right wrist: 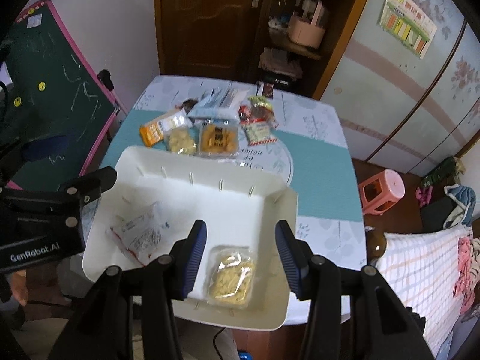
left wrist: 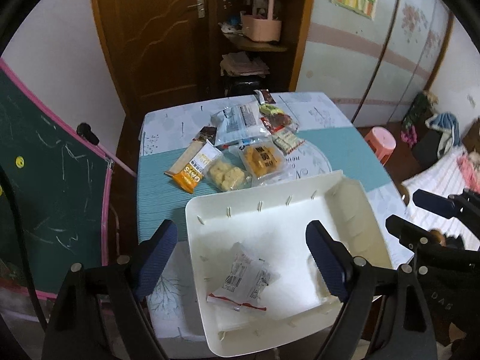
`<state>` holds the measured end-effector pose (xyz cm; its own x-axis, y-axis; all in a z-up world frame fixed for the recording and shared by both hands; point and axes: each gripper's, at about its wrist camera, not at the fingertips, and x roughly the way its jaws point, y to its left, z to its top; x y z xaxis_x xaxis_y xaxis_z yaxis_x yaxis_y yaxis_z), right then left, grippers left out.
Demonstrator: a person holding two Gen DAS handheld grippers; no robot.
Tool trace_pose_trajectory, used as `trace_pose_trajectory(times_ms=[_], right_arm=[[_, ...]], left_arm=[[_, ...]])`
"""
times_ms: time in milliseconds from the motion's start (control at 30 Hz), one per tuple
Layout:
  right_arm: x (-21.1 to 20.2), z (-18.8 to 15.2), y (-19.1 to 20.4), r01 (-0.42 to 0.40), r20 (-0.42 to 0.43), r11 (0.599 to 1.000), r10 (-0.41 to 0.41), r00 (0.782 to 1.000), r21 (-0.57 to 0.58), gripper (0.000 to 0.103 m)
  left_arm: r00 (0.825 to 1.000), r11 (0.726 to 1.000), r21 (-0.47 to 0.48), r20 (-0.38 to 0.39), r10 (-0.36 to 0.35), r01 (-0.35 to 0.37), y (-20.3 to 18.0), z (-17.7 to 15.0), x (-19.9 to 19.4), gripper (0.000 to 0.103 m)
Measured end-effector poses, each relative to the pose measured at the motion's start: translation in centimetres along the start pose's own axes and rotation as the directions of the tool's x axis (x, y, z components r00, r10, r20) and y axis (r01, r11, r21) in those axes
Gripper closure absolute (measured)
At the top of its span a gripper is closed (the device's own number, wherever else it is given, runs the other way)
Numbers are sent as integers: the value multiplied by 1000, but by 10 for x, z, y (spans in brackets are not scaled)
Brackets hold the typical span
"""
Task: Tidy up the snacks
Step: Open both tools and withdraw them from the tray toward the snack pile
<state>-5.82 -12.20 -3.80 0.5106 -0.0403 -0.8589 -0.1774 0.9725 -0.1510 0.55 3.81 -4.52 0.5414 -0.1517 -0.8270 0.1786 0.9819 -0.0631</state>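
A white bin [left wrist: 270, 210] [right wrist: 186, 192] stands at the near end of the table. My left gripper [left wrist: 241, 258] hangs open above it, over a clear packet with a red edge [left wrist: 246, 276] [right wrist: 138, 234] that lies on the bin floor. In the right wrist view my right gripper [right wrist: 241, 255] is open above a clear packet of yellow snacks [right wrist: 231, 276], which lies in the bin free of the pads. Several loose snacks lie beyond the bin: an orange oat bar [left wrist: 192, 171] [right wrist: 151, 132], a yellow biscuit pack [left wrist: 226, 175], an orange pack [left wrist: 262, 157] [right wrist: 219, 141] and a large white-blue bag [left wrist: 240, 120].
The table has a teal cloth [left wrist: 162, 192] [right wrist: 324, 186]. A green chalkboard with a pink frame [left wrist: 54, 180] leans at the left. A pink stool [right wrist: 381, 192] and a bed with a checked cover [right wrist: 420, 270] stand at the right. Behind are a wooden door and a shelf [left wrist: 255, 30].
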Motion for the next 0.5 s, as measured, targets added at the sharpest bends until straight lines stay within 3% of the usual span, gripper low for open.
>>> trace_pose_trajectory(times_ms=[233,500], right_arm=[[-18,31,-12,-28,69,999,26,997,21,55],[-48,85,-37,-37,191,998,27,981,48,55]], left_arm=[[1000,994,-110,15,-12,14,26,21,-15,16],[988,992,-95,120,93,-82,42,63,-47,12]])
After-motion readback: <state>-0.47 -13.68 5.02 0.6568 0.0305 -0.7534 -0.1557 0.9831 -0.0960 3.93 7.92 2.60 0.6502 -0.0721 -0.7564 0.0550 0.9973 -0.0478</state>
